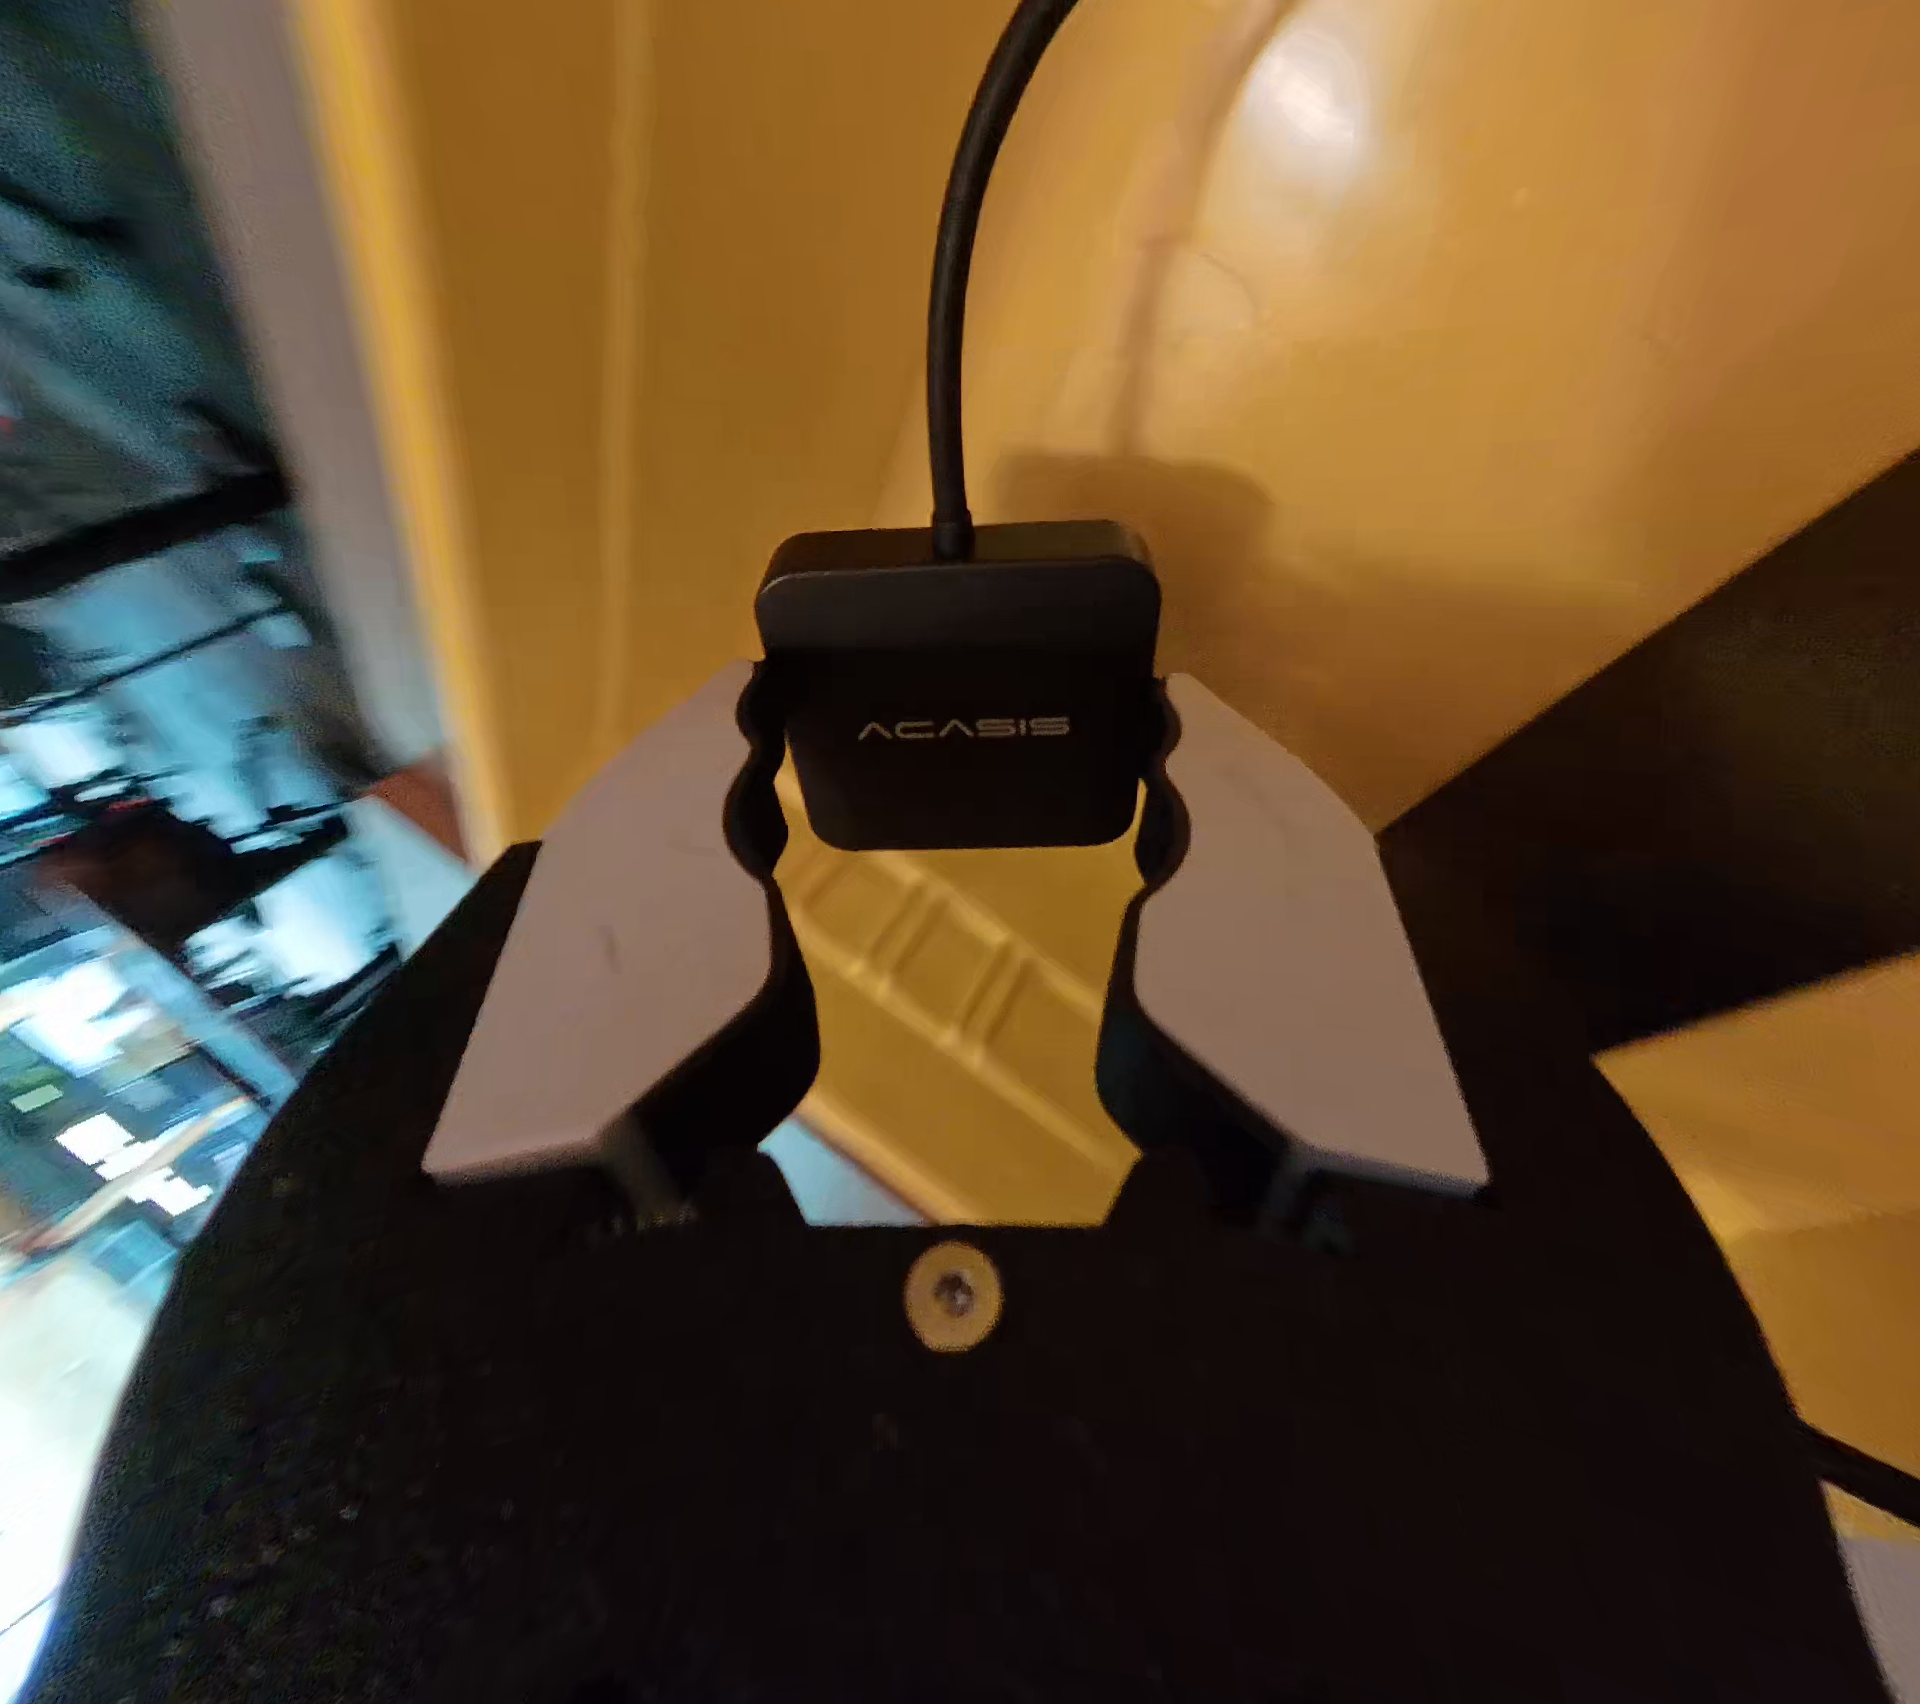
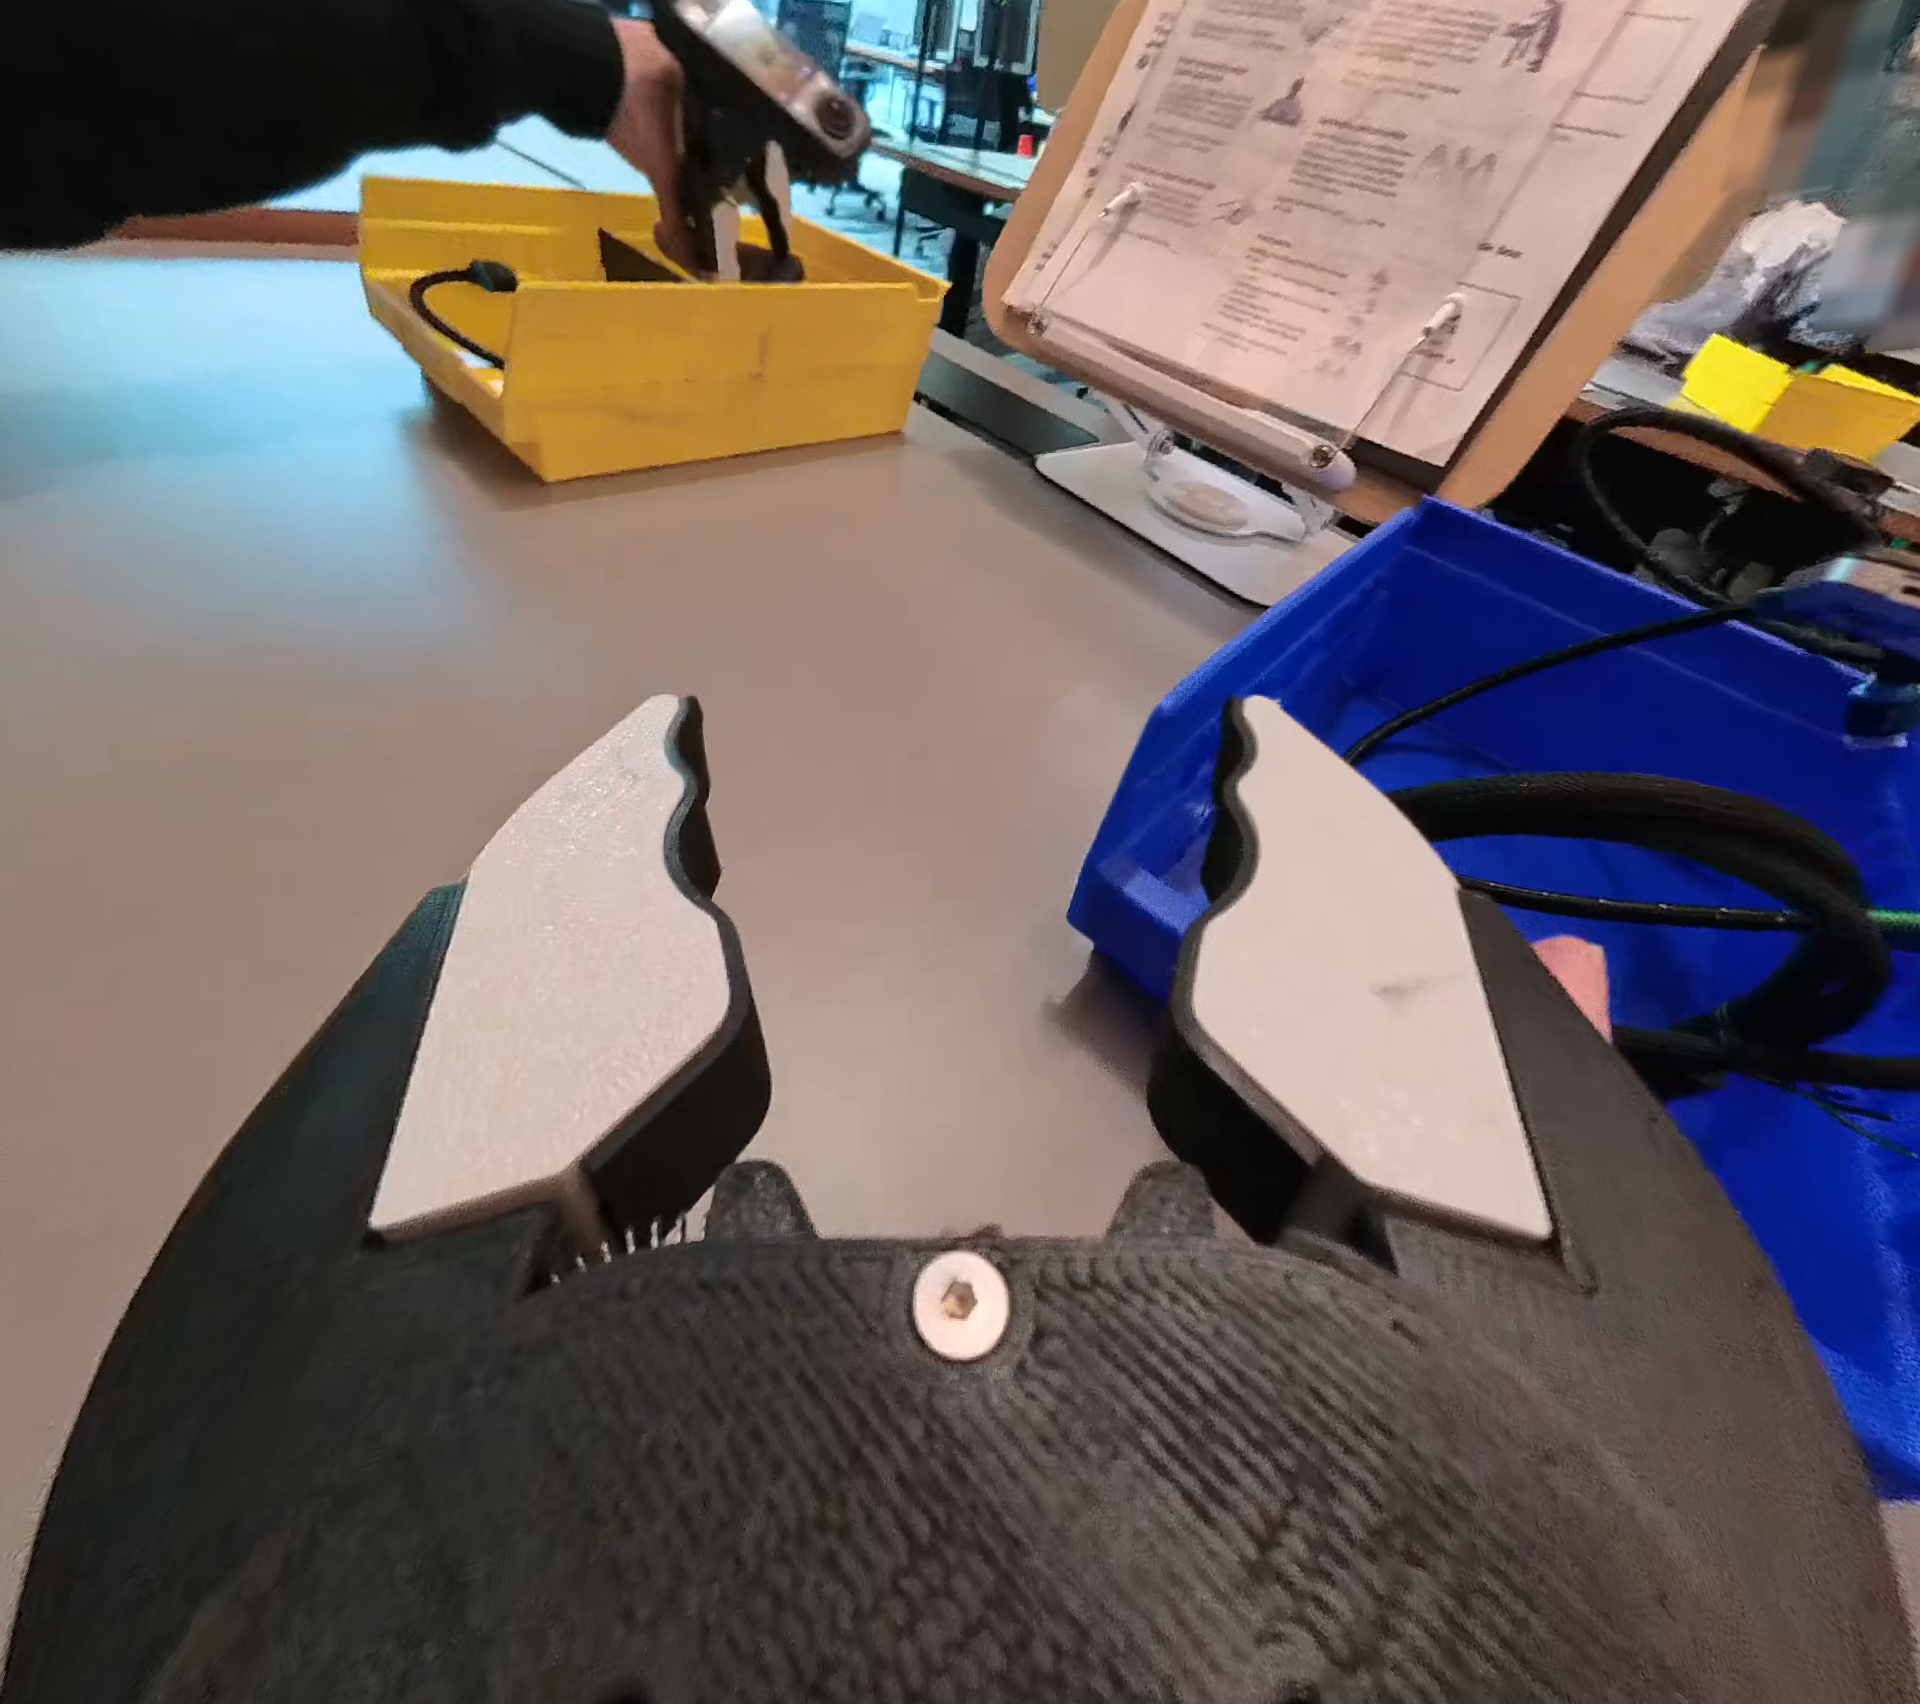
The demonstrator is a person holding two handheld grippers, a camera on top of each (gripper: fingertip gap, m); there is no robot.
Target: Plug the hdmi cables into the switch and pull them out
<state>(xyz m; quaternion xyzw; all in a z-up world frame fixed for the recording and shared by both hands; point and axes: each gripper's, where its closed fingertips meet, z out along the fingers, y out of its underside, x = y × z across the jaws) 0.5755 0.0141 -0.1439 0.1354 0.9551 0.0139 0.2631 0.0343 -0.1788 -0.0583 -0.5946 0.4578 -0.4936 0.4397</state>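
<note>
Switch (image 1: pixel 961 698), small black box with cable (image 1: pixel 977 200) attached, clamped in left claw (image 1: pixel 961 750) inside yellow bin (image 2: pixel 665 366) at far left of bench (image 2: pixel 520 615). Right claw (image 2: pixel 961 781) spread apart, holding nothing, beside blue bin (image 2: pixel 1455 615).

A short line of pale lettering is carried on the dark top face of the small square black switch (image 1: pixel 956 615), near the middle of that face; it is printed in thin capital letters. In the right wrist view, a printed sheet (image 2: pixel 1351 96) is clipped to a tilted wooden document stand (image 2: pixel 1527 418). A blue header band with pale writing is borne at its top, with columns of small dark print and small figures below. The print is too blurred to be read.
</note>
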